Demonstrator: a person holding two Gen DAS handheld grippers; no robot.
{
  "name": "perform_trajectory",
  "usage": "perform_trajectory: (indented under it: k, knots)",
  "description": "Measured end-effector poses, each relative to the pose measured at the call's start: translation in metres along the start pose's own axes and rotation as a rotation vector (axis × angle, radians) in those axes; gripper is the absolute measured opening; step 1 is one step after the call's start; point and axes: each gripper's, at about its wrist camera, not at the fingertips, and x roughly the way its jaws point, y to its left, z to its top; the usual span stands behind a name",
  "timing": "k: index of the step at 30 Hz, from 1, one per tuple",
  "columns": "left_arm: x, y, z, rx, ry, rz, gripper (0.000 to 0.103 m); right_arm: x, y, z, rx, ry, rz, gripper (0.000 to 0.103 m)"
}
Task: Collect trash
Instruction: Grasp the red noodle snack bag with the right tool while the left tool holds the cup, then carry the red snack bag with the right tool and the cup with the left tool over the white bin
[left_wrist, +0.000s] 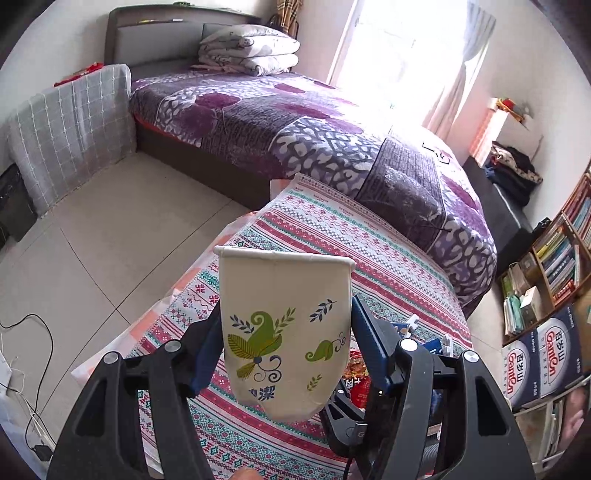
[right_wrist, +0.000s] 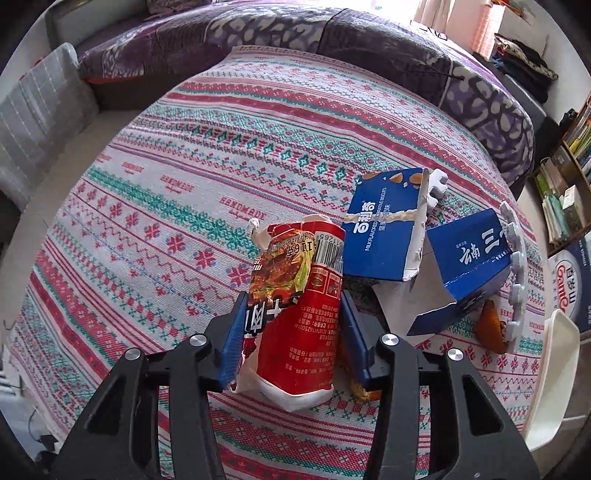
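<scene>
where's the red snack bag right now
In the right wrist view, the red snack bag sits between the right tool's fingers, over the patterned tablecloth, left of the blue boxes.

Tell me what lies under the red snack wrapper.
The red snack wrapper, gripped in the right claw, hangs over the patterned tablecloth. An orange scrap peeks beside it; anything directly beneath is hidden.

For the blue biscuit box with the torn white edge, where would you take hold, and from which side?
Grip the blue biscuit box across its two long side faces near the middle, coming from above. It lies propped flat-face-up on the patterned tablecloth; its torn open end looks crushable.
</scene>
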Motion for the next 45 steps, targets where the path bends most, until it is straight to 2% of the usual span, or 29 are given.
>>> perform_trajectory:
  k: [5, 11, 24, 33, 45]
  knots:
    - [0.000, -0.005, 0.002, -0.016, -0.028, 0.001, 0.064, -0.032, -0.023, 0.013, 0.072, -0.086, 0.077, 0.042]
    - [0.004, -0.023, -0.004, 0.030, -0.045, 0.025, 0.064, -0.071, -0.057, 0.023, 0.120, -0.187, 0.054, 0.042]
    - [0.029, -0.073, -0.036, 0.148, 0.012, 0.040, 0.064, -0.114, -0.144, -0.014, 0.254, -0.242, -0.005, 0.043]
    - [0.052, -0.112, -0.072, 0.201, 0.048, 0.039, 0.064, -0.123, -0.192, -0.029, 0.332, -0.298, -0.039, 0.044]
    - [0.057, -0.165, -0.097, 0.279, 0.027, -0.014, 0.065, -0.126, -0.250, -0.039, 0.441, -0.290, -0.073, 0.044]
